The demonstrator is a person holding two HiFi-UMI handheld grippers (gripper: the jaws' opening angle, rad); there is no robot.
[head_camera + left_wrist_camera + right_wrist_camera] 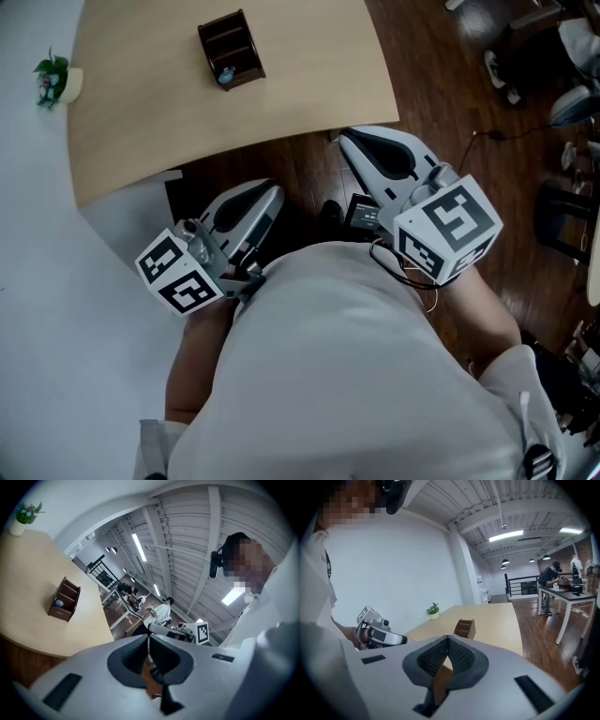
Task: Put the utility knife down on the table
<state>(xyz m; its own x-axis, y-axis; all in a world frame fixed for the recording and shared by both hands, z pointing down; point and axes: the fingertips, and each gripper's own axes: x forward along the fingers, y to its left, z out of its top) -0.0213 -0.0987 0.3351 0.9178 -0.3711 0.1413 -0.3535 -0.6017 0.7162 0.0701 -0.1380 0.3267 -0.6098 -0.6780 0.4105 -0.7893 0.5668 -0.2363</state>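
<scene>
The utility knife is not showing clearly in any view, so I cannot tell where it is lying. A small blue thing point(225, 75) is sitting in the front compartment of a dark wooden organizer point(230, 47), but it is too small to identify. The organizer is standing on the light table point(309, 56), and a small potted plant point(54, 80) is standing at the table's far left corner.

The left gripper point(274, 190) is being held off the table edge, above the dark floor point(431, 84), with its jaws together and nothing between them. The right gripper point(343, 137) is just beside the table edge, its jaws also pressing together on nothing. Both are staying close to the person's body.
</scene>
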